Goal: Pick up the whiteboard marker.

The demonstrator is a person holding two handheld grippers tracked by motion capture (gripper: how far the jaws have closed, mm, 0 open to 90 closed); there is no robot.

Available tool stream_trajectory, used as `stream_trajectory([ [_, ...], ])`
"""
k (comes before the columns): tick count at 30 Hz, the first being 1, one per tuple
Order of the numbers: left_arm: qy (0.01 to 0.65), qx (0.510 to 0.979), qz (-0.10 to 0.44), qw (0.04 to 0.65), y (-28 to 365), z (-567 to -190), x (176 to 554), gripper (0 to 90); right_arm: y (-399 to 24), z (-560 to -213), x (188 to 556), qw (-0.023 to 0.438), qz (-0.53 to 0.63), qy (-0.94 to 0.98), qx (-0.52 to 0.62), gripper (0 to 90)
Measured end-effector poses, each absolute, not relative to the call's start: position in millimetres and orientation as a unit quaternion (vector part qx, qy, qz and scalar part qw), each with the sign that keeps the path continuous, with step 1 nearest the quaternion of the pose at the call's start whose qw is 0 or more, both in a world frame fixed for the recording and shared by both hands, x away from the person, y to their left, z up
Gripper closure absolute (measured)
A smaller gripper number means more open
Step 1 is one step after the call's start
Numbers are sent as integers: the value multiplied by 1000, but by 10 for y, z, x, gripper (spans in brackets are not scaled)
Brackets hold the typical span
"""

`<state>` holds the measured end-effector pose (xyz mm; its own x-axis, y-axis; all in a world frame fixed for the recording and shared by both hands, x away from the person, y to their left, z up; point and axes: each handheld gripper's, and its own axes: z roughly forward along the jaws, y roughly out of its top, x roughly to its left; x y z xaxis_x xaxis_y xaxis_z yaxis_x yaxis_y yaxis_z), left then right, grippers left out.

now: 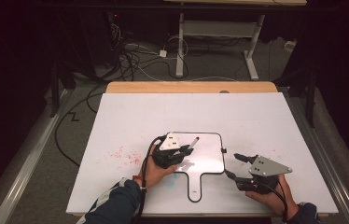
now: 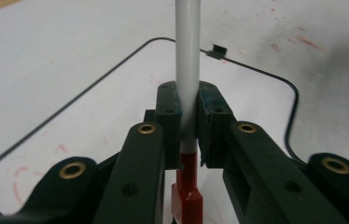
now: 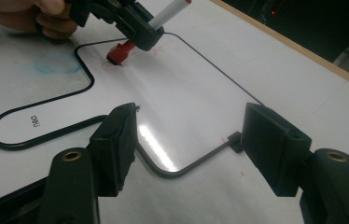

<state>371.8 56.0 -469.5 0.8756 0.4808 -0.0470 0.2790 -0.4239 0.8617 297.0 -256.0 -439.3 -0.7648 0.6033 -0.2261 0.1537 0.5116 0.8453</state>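
— White table (image 1: pixel 130 121) under both hands?
— Yes. Left gripper (image 1: pixel 178 153) clamps a red marker (image 2: pixel 187 70), tip down on the whiteboard's (image 1: pixel 207 154) left part.
— Right gripper (image 1: pixel 240 166)?
— Jaws wide, empty, beside the board's right edge; far table bare.

Your table (image 1: pixel 130 87) has a light wooden top, showing as a strip along the far edge. A large white sheet (image 1: pixel 238 116) covers nearly all of it, reaching the near edge. Red marks (image 1: pixel 121 154) speckle the sheet left of centre, toward the near edge. You have a small whiteboard (image 1: pixel 207 154) with a black rim lying flat on the sheet, near the middle of the near edge, its handle pointing toward you. A faint blue smudge (image 3: pixel 53 63) sits on the sheet beside the handle, on its left.
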Motion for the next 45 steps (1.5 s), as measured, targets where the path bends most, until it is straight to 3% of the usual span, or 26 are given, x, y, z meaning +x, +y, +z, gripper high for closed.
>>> stream_trajectory([
  [24,207,827,113,511,647,-4529,3609,784,-2569,-4380,3049,257,446,824,235,387],
  [33,235,816,130,512,859,-4561,3724,784,-2569,-4393,3090,260,442,824,239,378],
  [38,270,810,119,507,933,-4641,3863,785,-2543,-4415,3088,258,436,830,233,377],
  [45,256,830,98,485,801,-4713,3825,785,-2549,-4414,3083,259,435,830,232,377],
])
